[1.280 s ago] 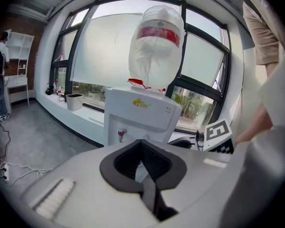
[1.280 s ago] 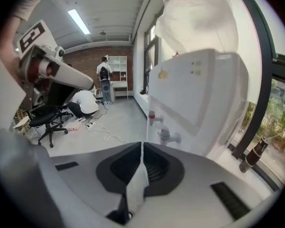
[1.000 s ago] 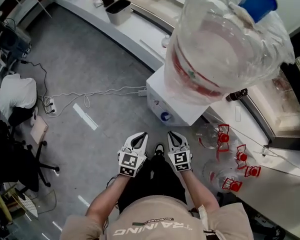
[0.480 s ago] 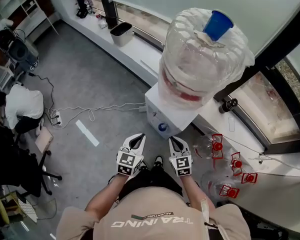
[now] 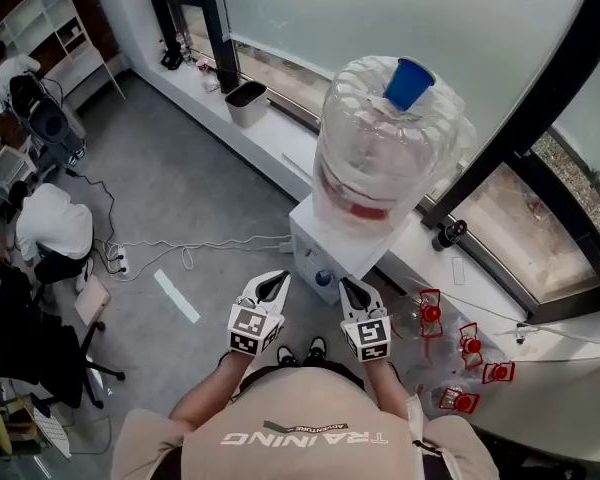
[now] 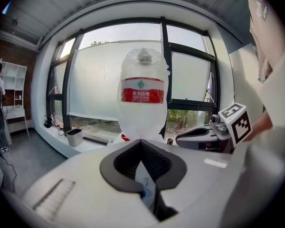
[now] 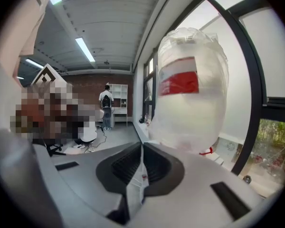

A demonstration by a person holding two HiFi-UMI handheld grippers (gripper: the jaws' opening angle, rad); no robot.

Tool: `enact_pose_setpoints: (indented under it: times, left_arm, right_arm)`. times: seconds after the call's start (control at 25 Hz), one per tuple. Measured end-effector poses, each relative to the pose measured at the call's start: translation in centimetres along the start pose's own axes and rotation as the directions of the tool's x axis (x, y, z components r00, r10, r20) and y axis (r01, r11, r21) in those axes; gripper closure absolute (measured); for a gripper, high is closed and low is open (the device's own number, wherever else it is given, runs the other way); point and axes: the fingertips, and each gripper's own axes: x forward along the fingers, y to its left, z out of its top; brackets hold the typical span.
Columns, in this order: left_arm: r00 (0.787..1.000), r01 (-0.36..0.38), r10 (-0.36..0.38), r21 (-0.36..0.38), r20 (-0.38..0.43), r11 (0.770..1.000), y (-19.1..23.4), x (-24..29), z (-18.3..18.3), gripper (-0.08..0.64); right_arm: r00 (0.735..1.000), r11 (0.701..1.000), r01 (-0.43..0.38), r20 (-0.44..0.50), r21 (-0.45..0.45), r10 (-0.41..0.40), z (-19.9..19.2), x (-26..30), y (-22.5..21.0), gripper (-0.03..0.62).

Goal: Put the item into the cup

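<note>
Before the dispenser (image 5: 325, 243): search step, nothing picked.
Left gripper (image 5: 273, 282) and right gripper (image 5: 350, 288) are closed and empty. Item not identifiable; a blue cup (image 5: 410, 81) apparently caps the bottle (image 5: 380, 158). Next: locate the item.

Left gripper (image 5: 273, 281), right gripper (image 5: 349, 287): seemingly closed

A grey floor (image 5: 190, 158) runs along a white window ledge (image 5: 272, 136) that carries a small bin (image 5: 246, 102), below tall frosted panes (image 5: 310, 18) set in dark window frames (image 5: 525, 98) with daylight coming through. White cables (image 5: 195, 250) trail across the floor beside a strip of pale tape (image 5: 176, 296), and a black office chair (image 5: 40, 353) stands at the left edge. Further off are a white shelving unit (image 5: 55, 28) against a brick wall (image 7: 88, 90) and a slatted grey ceiling with strip lights (image 7: 85, 49).
</note>
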Motion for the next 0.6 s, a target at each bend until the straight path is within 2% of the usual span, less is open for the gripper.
enact_pose_setpoints:
  times: [0.24, 0.36, 0.6]
  left_arm:
    - [0.997, -0.052, 0.05, 0.028, 0.066, 0.998, 1.7, -1.2, 3.0, 0.552]
    - [0.993, -0.072, 0.071, 0.012, 0.096, 0.997, 1.9, -1.9, 3.7, 0.552]
    - [0.985, -0.114, 0.113, 0.0, 0.133, 0.994, 2.6, -3.5, 4.5, 0.552]
  right_arm:
    - [0.998, 1.0, -0.009, 0.06, -0.001, 0.009, 3.1, -0.4, -0.2, 0.577]
    - [0.996, 0.999, -0.036, 0.076, 0.02, 0.035, 4.6, -1.0, -0.1, 0.577]
    - [0.989, 0.998, -0.056, 0.135, -0.017, 0.057, 7.7, -1.6, 0.7, 0.578]
